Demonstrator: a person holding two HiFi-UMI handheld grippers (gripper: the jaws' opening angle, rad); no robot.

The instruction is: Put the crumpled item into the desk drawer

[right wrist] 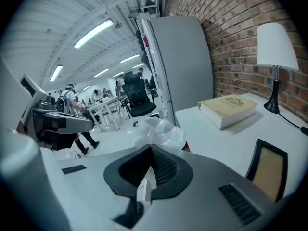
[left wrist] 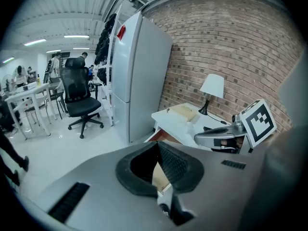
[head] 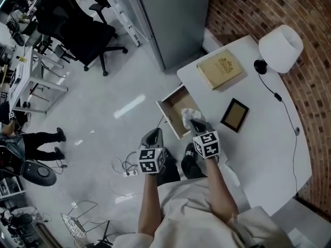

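The desk drawer [head: 172,112] stands pulled out from the white desk [head: 269,154], its wooden inside showing. A crumpled white item [head: 189,114] hangs over the drawer's right part, and my right gripper [head: 196,123] is shut on it. In the right gripper view the crumpled item [right wrist: 159,131] bulges out just past the right gripper [right wrist: 150,149]. My left gripper [head: 153,134] hovers over the floor left of the drawer's front, shut with nothing in it. In the left gripper view the left gripper [left wrist: 158,146] points at the drawer [left wrist: 162,134], with the right gripper [left wrist: 219,138] off to the right.
On the desk lie a tan book [head: 220,68], a dark picture frame [head: 235,114] and a white lamp [head: 281,47] with its cord. A grey cabinet [head: 176,19] stands behind the desk. A black office chair [head: 85,37], floor cables [head: 126,167] and a person's legs [head: 44,138] are at left.
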